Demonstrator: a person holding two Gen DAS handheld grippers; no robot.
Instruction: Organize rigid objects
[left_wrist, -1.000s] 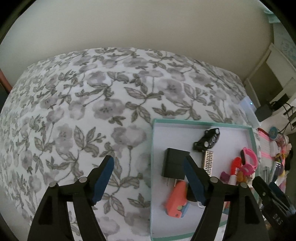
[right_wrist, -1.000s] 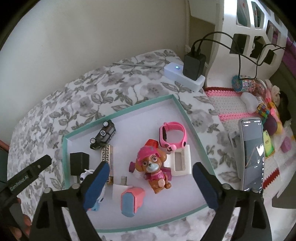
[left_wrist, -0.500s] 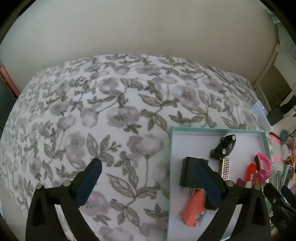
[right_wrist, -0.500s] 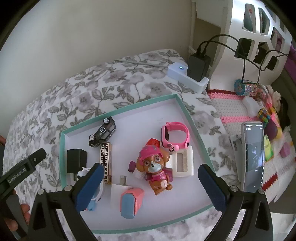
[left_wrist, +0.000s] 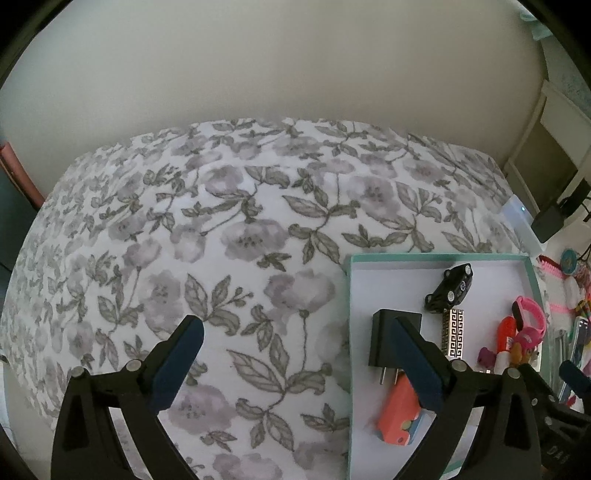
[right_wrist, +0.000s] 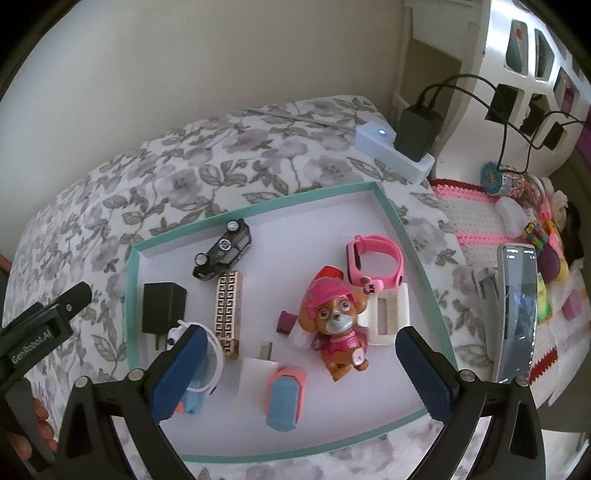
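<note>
A teal-rimmed box lid (right_wrist: 393, 212) lies on the floral bedspread (left_wrist: 240, 236) and holds small items: a black toy car (right_wrist: 223, 253), a black charger plug (right_wrist: 162, 308), a gold patterned bar (right_wrist: 229, 314), a pink watch (right_wrist: 375, 262), a puppy figure (right_wrist: 338, 325), a white frame (right_wrist: 388, 315) and a coral case (right_wrist: 284, 397). My right gripper (right_wrist: 301, 369) hangs open above the lid's near half, nothing between its fingers. My left gripper (left_wrist: 301, 363) is open over the bedspread at the lid's left rim (left_wrist: 347, 332), its right finger in front of the charger plug (left_wrist: 384, 341).
A white power strip (right_wrist: 391, 151) with a black adapter sits at the bed's far corner. Right of the lid a phone (right_wrist: 515, 314) stands on a holder over a pink and white crochet mat (right_wrist: 476, 229) with small toys. A white shelf unit stands behind.
Both grippers' jaws spread wider. The left view shifted so the lid sits further right and lower. The right gripper drew back slightly; the objects in the lid stayed put.
</note>
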